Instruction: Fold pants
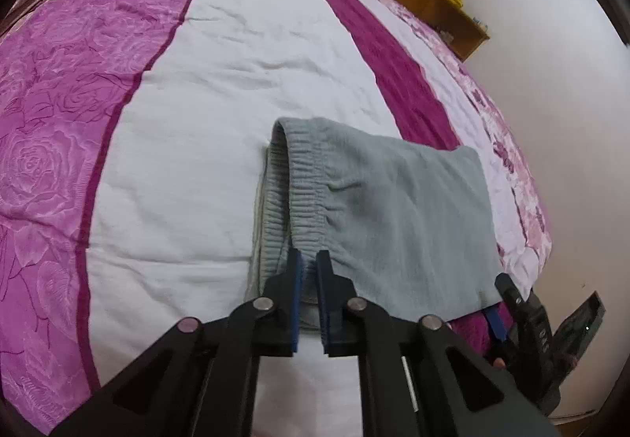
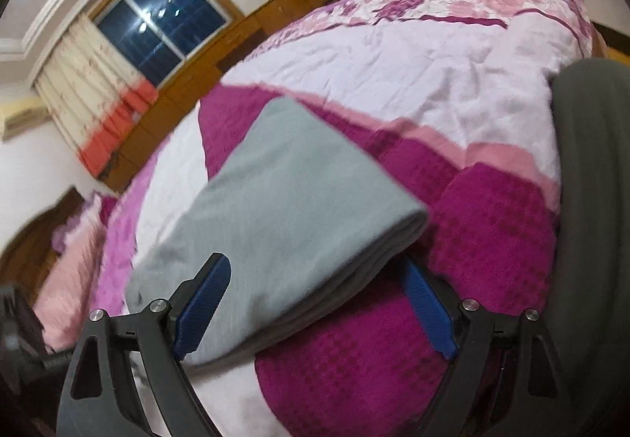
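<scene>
Grey pants (image 1: 393,208), folded, on bed

One folded pair of grey pants (image 1: 397,208), one bedspread (image 1: 220,90), two claws, one window (image 2: 157,31).

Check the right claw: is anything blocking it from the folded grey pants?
Nothing visible. The right claw is open, its blue fingers straddling the near edge of the pants on the bedspread.

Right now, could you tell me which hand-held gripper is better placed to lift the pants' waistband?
Left hand-held gripper: it is pinched on the elastic waistband of the pants. The right hand-held gripper stands open around the folded end.
</scene>
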A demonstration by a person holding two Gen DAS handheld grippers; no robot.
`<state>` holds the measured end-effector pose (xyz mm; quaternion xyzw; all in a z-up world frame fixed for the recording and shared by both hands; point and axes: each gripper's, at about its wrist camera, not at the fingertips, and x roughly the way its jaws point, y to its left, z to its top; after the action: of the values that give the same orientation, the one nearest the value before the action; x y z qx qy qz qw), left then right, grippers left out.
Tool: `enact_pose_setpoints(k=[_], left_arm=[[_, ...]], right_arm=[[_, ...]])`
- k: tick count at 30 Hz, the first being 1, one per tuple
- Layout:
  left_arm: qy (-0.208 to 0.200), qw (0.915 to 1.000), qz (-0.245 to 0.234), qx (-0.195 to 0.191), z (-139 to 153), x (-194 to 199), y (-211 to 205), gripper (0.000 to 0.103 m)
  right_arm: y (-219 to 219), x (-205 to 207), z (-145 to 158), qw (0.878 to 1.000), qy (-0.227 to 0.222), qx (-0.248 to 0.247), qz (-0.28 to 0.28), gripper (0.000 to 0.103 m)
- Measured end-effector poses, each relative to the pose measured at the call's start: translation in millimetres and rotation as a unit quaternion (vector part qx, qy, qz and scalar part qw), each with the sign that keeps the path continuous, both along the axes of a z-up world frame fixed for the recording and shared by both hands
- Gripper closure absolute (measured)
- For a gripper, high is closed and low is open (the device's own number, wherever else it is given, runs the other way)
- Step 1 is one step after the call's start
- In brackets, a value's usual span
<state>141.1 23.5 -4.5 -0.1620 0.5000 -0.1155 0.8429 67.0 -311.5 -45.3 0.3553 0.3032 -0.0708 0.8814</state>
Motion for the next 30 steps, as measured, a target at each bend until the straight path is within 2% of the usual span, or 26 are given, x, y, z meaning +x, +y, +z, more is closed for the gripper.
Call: enact_pose_setpoints(k=[7,10,12,13,14,15,16,17,18,19,21,22,26,27,30], left_arm=[[-0.009,0.9999,0.01,0.005,5.6,-5.5,8.1,0.097],[-0.008,0.9996,0.001,0.029,10.6,-7.7,2.5,0.095],[-0.022,0.9992,0.0,0.035,19.3,-11.9,-0.5,0.091],[-0.031,0.9989,-0.001,0.035,24.2,-13.6,-2.3,0.087],[-0.038,0.9986,-0.005,0.036,28.0,-15.2,-4.6,0.085],[-0.043,0.9983,-0.011,0.038,31.6,-15.6,-8.0,0.084],[-0.045,0.9981,-0.014,0.04,33.1,-15.6,-10.3,0.084],[-0.045,0.998,-0.017,0.041,33.8,-15.2,-12.5,0.084],[-0.044,0.9979,-0.02,0.042,33.8,-14.4,-14.7,0.084],[-0.043,0.9979,-0.022,0.044,33.6,-13.5,-16.5,0.084],[-0.042,0.9979,-0.025,0.042,33.7,-13.3,-18.1,0.084],[-0.041,0.998,-0.026,0.04,33.8,-12.9,-18.6,0.084],[-0.03,0.9982,-0.046,0.026,39.0,-4.0,-19.3,0.083],[-0.024,0.9979,-0.057,0.017,41.6,1.1,-19.6,0.082],[-0.008,0.9968,-0.079,-0.012,54.5,18.4,-22.1,0.055]], right_arm=[[-23.4,4.3,-10.1,0.998,-0.024,0.046,-0.02,0.02],[-27.0,8.1,-10.5,0.998,-0.028,0.056,-0.027,0.02],[-31.3,8.1,-12.1,0.996,-0.029,0.071,-0.036,0.025],[-33.2,7.3,-12.3,0.996,-0.025,0.073,-0.045,0.035],[-34.5,7.1,-13.1,0.996,-0.016,0.072,-0.051,0.049],[-36.9,7.0,-14.5,0.996,-0.009,0.073,-0.055,0.058],[-38.7,7.6,-15.6,0.996,0.0,0.072,-0.057,0.077],[-40.2,8.1,-15.4,0.996,0.01,0.069,-0.058,0.089],[-40.9,7.1,-11.9,0.996,0.008,0.065,-0.06,0.092],[-40.1,6.2,-6.8,0.996,0.008,0.054,-0.063,0.096],[-30.2,6.3,12.2,0.998,0.001,0.004,-0.061,0.098],[-20.2,7.5,26.7,0.998,-0.005,-0.041,-0.053,0.098],[17.1,9.4,66.5,0.986,-0.037,-0.161,-0.024,0.099],[23.3,8.8,72.1,0.983,-0.045,-0.177,-0.016,0.099],[58.9,6.3,91.7,0.962,-0.082,-0.26,0.023,0.099]])
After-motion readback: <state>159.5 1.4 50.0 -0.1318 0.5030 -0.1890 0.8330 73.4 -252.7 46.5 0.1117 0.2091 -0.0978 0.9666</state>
